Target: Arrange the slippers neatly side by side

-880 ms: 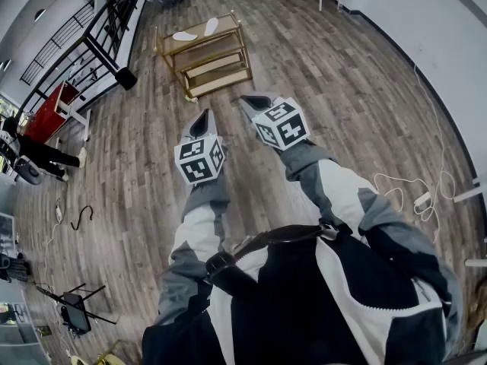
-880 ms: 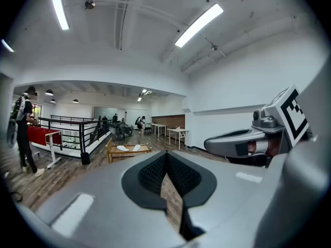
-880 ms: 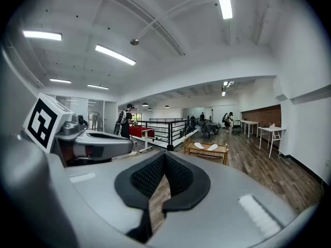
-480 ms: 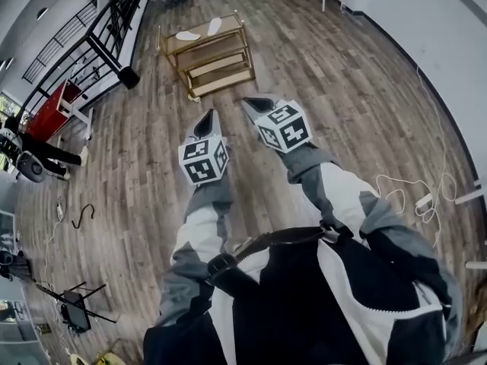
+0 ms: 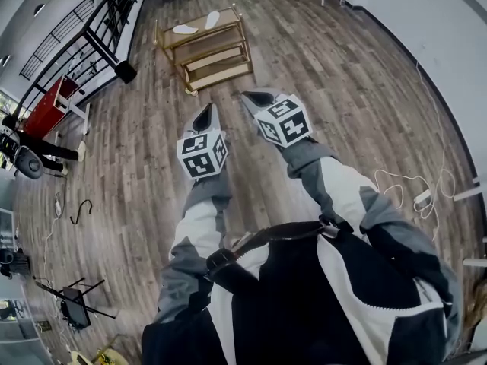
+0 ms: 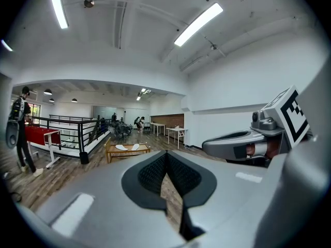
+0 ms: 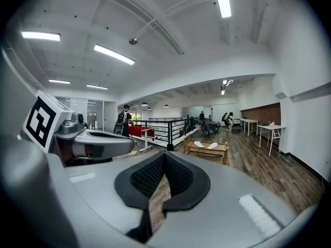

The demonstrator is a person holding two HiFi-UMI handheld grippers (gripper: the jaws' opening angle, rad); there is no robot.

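Wood plank floor (image 5: 129, 173) fills the head view, as in the earlier frames; the view barely shifts. Black railing (image 5: 91, 40) along the upper left, unchanged. The person's grey-and-white sleeves (image 5: 335, 188) reach forward, both arms about where they were.

Low wooden rack (image 5: 217, 55), three shelves, stands on the floor well ahead of both tongs. It sits a touch higher in frame than half a second ago, otherwise the same. Bystander (image 5: 34, 154) in dark clothes at the left edge, same spot.

Left tongs (image 5: 205, 112): closed, pads together, nothing held, only floor showing through the slot below the pads. Right tongs (image 5: 251, 97): also closed and empty. Both stay closed across all frames. They sit side by side, apart, noses tipped slightly down toward the rack, and have hardly moved since the earlier frames.

Two white slippers lie on the rack's top shelf, untouched. One slipper (image 5: 183, 29) is toward the shelf's left end, lying along the shelf. The other (image 5: 212, 20) is nearer the middle, turned at an angle. They are apart and not parallel, in the same places on the shelf as before.

White cable (image 5: 411, 188) loops on the floor near the right wall, unchanged.
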